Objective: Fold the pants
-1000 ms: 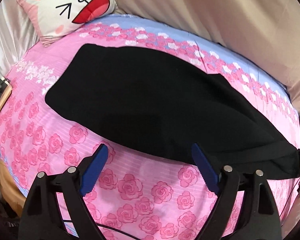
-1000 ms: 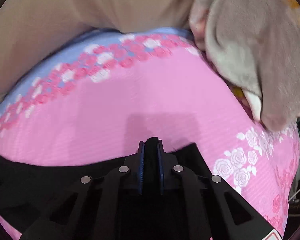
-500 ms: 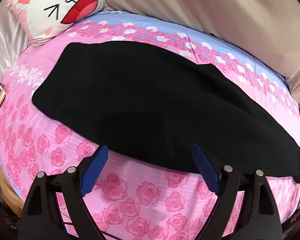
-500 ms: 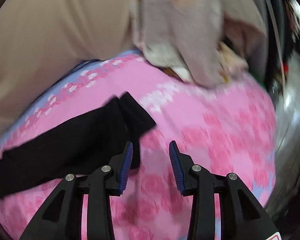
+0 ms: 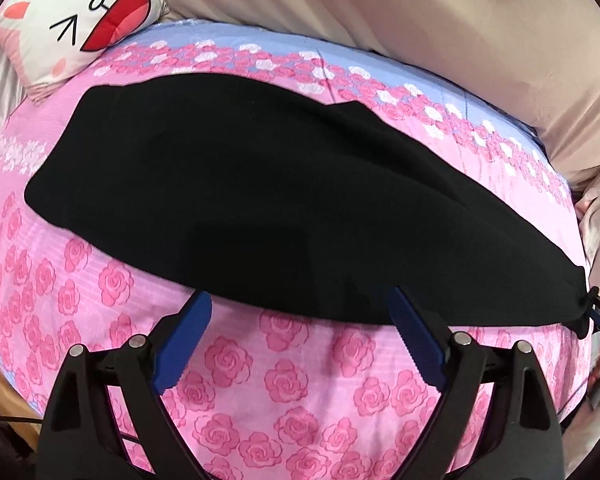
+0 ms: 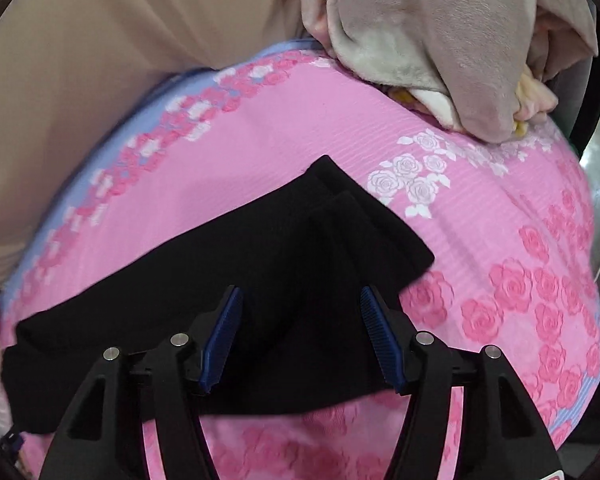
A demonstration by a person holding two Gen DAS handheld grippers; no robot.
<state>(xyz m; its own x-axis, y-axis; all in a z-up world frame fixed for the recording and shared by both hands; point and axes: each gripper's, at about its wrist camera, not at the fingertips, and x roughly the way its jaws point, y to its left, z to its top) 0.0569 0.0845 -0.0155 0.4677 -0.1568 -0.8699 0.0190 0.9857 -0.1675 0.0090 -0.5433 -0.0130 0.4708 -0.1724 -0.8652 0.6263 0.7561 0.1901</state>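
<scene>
Two grippers hang over the bed, and the black pants lie flat across its pink rose sheet. Far left in the left wrist view, a cat-face pillow sits at the head of the bed, just beyond the wide end of the pants. From there the pants stretch rightward in one long dark band, narrowing toward the right edge of the bed, where a small cord end shows. A beige curtain hangs behind. The left gripper hovers at the near edge of the pants, jaws spread wide and opening, blue pads clear of the cloth, nothing pinched.

Over to the right wrist view: the pants run from the left edge to their leg ends, two layered cuffs lying a little offset near the middle of the sheet. The right gripper is above that end, jaws opening, a clear gap between the pads, and the cloth lies loose below them, not gripped. Beyond the cuffs, at the far right, a grey blanket is heaped on the bed.
</scene>
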